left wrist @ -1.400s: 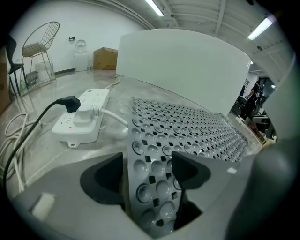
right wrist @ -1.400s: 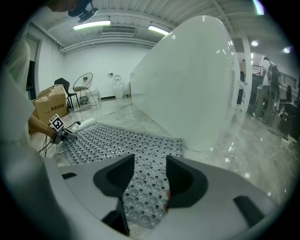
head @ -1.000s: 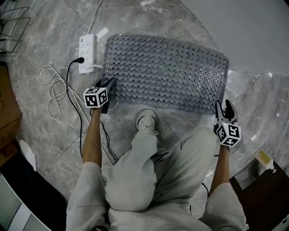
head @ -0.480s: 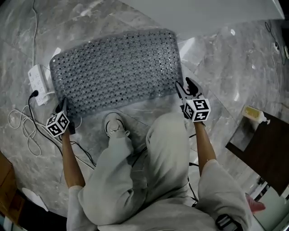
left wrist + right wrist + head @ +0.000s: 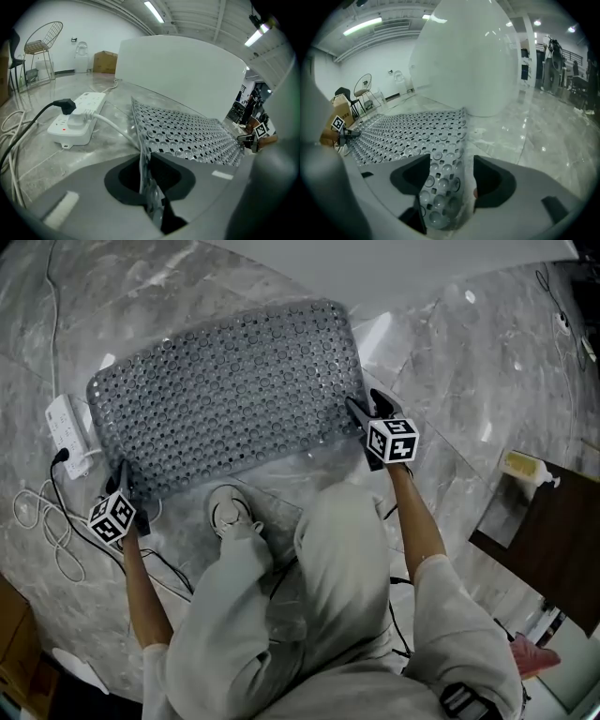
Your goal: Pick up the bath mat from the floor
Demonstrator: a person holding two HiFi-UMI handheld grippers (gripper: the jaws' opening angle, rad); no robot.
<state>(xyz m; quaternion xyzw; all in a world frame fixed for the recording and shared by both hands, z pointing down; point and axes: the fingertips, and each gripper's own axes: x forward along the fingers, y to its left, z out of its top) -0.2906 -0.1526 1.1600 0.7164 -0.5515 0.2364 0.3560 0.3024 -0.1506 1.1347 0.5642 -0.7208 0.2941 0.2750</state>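
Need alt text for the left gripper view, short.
The left hand-held gripper is shut on the near edge of a grey perforated bath mat lying on a marble floor. A white power strip with a black plug sits to its left.

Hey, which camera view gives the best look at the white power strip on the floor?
The left gripper view: the white plastic power strip lies near and large, with its black plug clear. The head view shows it only small, near the left edge. The right gripper view does not show it.
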